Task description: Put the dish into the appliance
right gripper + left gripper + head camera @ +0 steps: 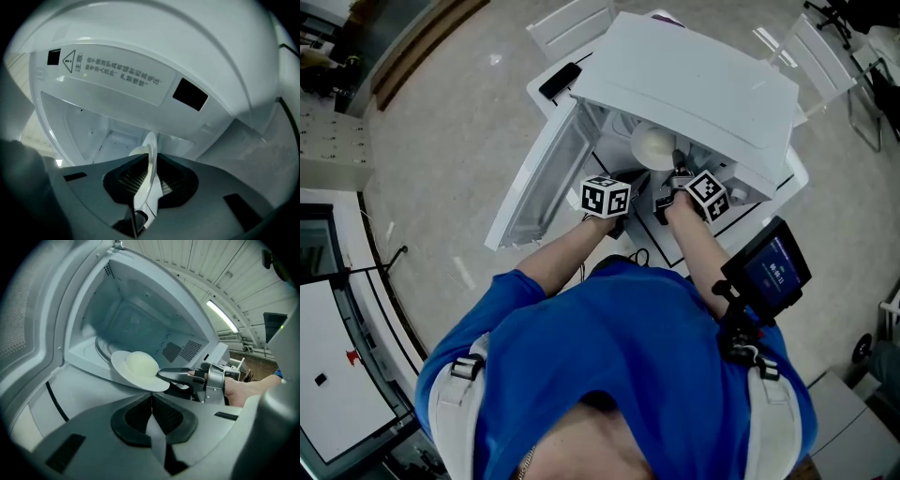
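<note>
A white dish (654, 147) with a domed middle hangs at the mouth of the open white microwave (694, 80). My right gripper (146, 180) is shut on the dish's rim (149, 154), which runs edge-on between the pads. In the left gripper view the dish (138, 367) tilts just in front of the cavity (136, 319), with the right gripper (161, 375) pinching its near edge. My left gripper (151, 416) is shut with nothing in it, a little below and in front of the dish. The glass turntable (101, 345) shows inside.
The microwave door (546, 178) swings open to the left. A black device (560, 82) lies on the table behind the microwave. White chairs (572, 23) stand beyond it. A small screen (773, 267) is mounted at the person's right shoulder.
</note>
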Available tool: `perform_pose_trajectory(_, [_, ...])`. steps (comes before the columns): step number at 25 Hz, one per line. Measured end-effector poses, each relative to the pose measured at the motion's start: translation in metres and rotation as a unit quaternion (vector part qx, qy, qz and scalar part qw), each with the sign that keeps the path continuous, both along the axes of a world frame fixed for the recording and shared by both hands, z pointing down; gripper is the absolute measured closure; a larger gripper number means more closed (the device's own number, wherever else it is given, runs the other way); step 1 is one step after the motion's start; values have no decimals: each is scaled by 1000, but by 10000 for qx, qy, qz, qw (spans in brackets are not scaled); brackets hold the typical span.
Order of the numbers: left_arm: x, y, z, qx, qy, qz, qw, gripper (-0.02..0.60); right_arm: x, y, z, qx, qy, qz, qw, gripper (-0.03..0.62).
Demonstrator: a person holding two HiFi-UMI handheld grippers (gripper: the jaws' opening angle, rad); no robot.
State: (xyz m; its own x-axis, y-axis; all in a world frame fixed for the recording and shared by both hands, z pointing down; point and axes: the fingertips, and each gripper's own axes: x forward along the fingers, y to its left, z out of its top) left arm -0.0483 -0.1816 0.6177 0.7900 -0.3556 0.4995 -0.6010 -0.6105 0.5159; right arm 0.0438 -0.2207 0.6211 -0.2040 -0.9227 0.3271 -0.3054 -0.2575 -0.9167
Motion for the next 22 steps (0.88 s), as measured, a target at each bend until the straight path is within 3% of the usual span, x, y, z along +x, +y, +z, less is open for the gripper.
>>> perform_pose_trajectory(9, [5,-6,3,-127,-178,-111,9997,575,-7,0,-2,1,5,-157,9999,565])
perform_pose_trajectory(22, [0,-26,10,-396,-89,-509,9979,575,-15,3,2,-53,48,-433,9990,556])
